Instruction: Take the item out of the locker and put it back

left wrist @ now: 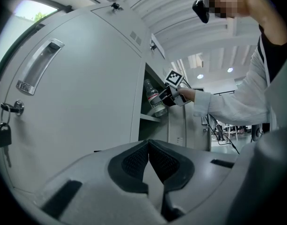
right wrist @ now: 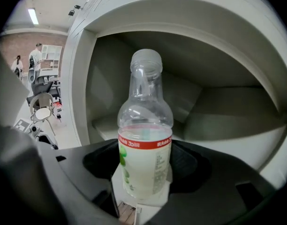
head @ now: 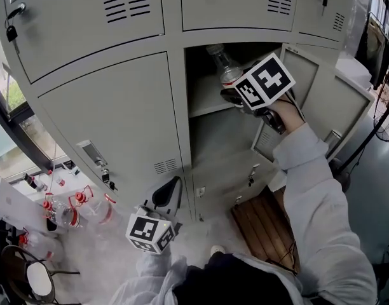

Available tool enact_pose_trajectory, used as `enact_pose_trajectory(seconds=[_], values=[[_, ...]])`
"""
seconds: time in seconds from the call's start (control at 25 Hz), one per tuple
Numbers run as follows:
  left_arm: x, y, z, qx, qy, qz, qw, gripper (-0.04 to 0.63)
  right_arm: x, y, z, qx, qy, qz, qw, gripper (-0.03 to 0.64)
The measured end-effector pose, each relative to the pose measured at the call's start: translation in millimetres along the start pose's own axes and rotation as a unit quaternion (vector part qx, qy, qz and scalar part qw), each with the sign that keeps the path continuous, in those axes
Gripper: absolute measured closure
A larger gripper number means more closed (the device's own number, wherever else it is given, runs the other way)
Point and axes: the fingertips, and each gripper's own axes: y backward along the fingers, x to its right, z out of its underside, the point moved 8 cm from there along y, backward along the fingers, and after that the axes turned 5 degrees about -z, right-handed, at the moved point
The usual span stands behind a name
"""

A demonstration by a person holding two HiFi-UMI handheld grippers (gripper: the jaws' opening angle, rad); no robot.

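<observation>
**Right gripper view: bottle [right wrist: 144, 139] at the open locker [right wrist: 218, 111]**

The right gripper [right wrist: 144, 170] clamps the clear bottle upright at the locker's mouth. The bottle has a red band, a green-and-white label and pale liquid inside. The left gripper [left wrist: 149, 161] is closed and empty.

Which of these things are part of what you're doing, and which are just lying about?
In the job:
- the bottle, clamped in the right gripper
- the open locker compartment in front of it

Just lying about:
- the left gripper, shut and empty
- spare bottles on the floor
- the round stool
- the wooden board by the lockers
</observation>
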Motion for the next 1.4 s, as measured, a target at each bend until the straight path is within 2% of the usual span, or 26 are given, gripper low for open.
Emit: enact_pose_trajectory(seconds=[0.32, 0.6, 0.76, 0.92, 1.24, 1.4], values=[[-9.5, 7.8, -3.5, 0.001, -0.005, -0.029, 0.9996, 0.588, -3.5, -19.0, -28.3, 0.081, -0.023, -0.035, 0.996, 0.31], [-22.4, 23.2, -7.1, 0.002, -0.012, -0.071, 0.9974, 0.588, -11.7, -41.2, -53.6, 0.146, -0.043, -0.07, 0.986, 0.31], [-28.8, 32.7, -7.7, 0.0, -0.013, -0.095, 0.9954, 0.588, -10.7, -59.7, -62.3, 0.175, -0.076, -0.104, 0.976, 0.31], [-34.0, 37.2, -9.7, 0.0, -0.016, -0.112, 0.9936, 0.588, -2.2, -78.7, -66.8, 0.189, -0.11, -0.125, 0.968, 0.31], [-39.5, 41.2, -7.2, -0.002, -0.012, -0.133, 0.9911, 0.588, -8.9, -109.0, -69.7, 0.192, -0.095, -0.135, 0.967, 0.31], [-41.0, 43.0, -6.2, -0.002, -0.01, -0.138, 0.9904, 0.588, -8.4, -115.6, -63.7, 0.211, -0.118, -0.134, 0.961, 0.309]])
